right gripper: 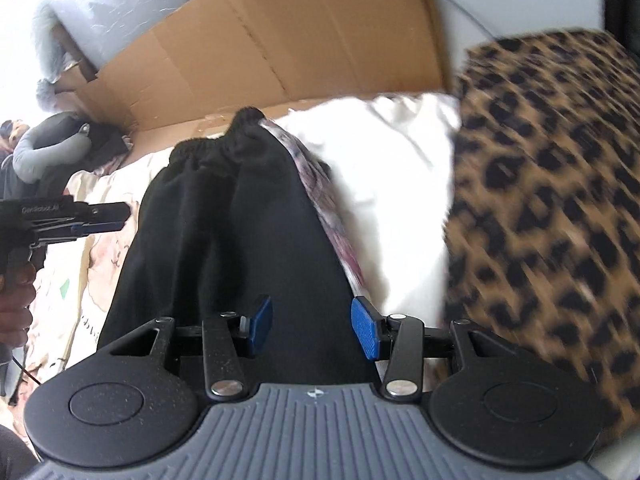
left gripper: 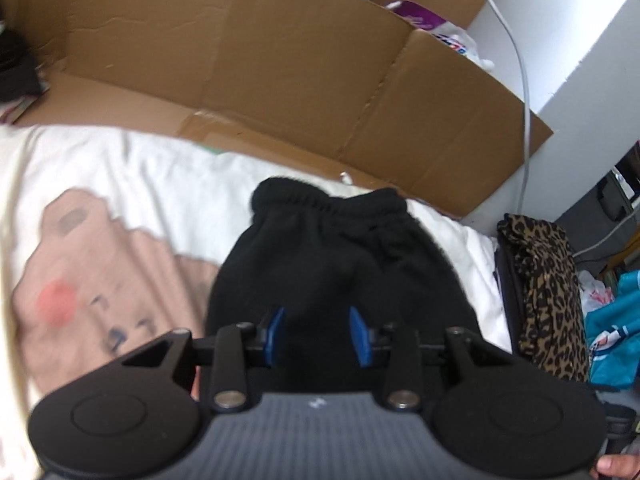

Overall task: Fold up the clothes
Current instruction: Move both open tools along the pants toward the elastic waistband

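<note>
Cardboard [left gripper: 280, 60], a big flattened sheet of it, stands behind the black garment [left gripper: 332, 264] and is the largest thing before me. Under the black garment lies the bed's white cover [left gripper: 160, 176], printed with a pinkish cartoon figure [left gripper: 92, 280] to the garment's left. On the garment's right side a leopard-print cloth [right gripper: 540, 200] is draped, close beside it, with a white pillow [right gripper: 392, 184] between the two. The black garment itself, with its gathered elastic waistband [left gripper: 332, 200] at the far end, lies flat on the bed, stretching from me toward the cardboard. My left tongs [left gripper: 320, 332] sit over its near end with the blue pads spread apart, gripping nothing. My right tongs [right gripper: 312, 330] hang over the same black cloth, likewise spread wide and holding nothing.
</note>
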Demonstrator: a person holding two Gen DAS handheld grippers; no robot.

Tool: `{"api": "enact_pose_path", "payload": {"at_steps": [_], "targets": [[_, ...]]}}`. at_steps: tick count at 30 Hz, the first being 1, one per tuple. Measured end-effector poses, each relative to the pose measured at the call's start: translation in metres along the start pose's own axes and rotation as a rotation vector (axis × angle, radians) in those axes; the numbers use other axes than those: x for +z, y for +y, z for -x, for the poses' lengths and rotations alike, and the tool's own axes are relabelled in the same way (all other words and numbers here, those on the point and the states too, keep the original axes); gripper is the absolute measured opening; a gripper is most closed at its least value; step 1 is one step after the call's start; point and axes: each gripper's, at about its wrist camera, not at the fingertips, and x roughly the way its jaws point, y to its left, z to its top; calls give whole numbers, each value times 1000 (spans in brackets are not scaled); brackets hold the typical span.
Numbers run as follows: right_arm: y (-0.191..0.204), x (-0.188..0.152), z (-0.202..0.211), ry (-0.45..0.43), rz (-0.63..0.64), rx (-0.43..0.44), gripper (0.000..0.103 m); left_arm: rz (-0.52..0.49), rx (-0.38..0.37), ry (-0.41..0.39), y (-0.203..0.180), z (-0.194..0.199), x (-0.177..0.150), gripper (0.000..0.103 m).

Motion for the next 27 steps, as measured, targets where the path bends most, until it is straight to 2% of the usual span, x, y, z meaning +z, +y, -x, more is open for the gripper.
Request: {"api": "enact_pose_path", "payload": {"at_steps": [5, 11, 18, 27], "targets": [[10, 22, -22, -20, 78, 3, 51, 2, 9, 26, 1, -29, 12, 38], [4, 38, -52, -19, 74, 13, 51, 23, 129, 110, 8, -69, 12, 36], [-11, 34, -73, -27, 43, -25, 50, -36, 206, 99, 7, -75, 18, 39], [-8, 44, -61, -58, 48, -14, 50, -45, 122, 73, -16, -64, 13, 36]]}}
